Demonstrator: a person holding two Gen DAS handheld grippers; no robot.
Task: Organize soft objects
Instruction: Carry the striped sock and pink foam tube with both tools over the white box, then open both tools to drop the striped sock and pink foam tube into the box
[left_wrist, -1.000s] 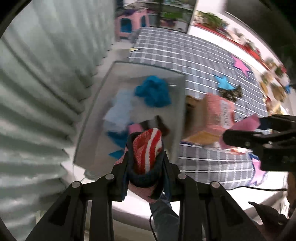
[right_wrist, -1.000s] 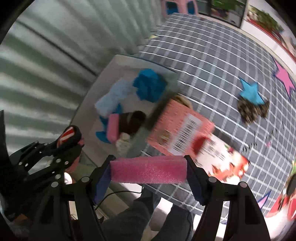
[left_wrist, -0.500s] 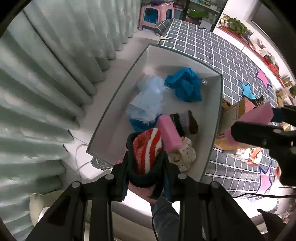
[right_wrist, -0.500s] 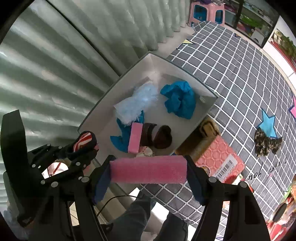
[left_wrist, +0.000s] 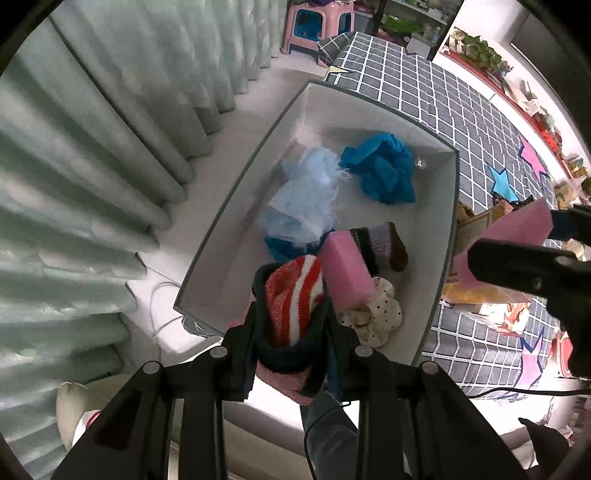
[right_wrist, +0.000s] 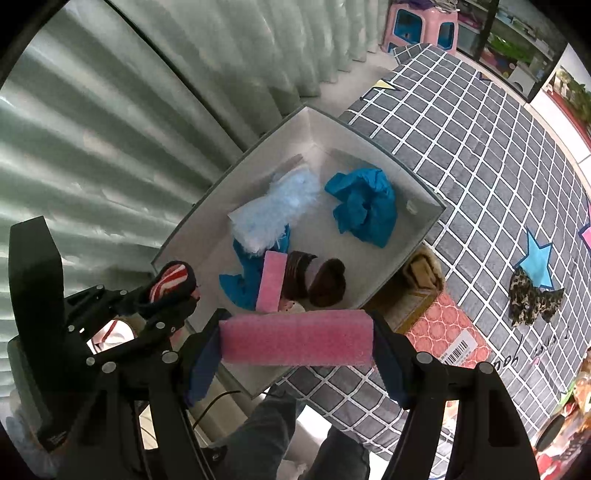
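Two pink sponges were counted: one clamped in the right gripper, one inside the white box; a striped sock was clamped by the left gripper.

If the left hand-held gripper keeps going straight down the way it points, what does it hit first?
Probably the pink sponge in the white box, or bare box floor beside it; depth is unclear. The left hand-held gripper carries a striped sock, which would touch first.

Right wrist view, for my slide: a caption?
Right gripper holds pink sponge above the white box of soft items.
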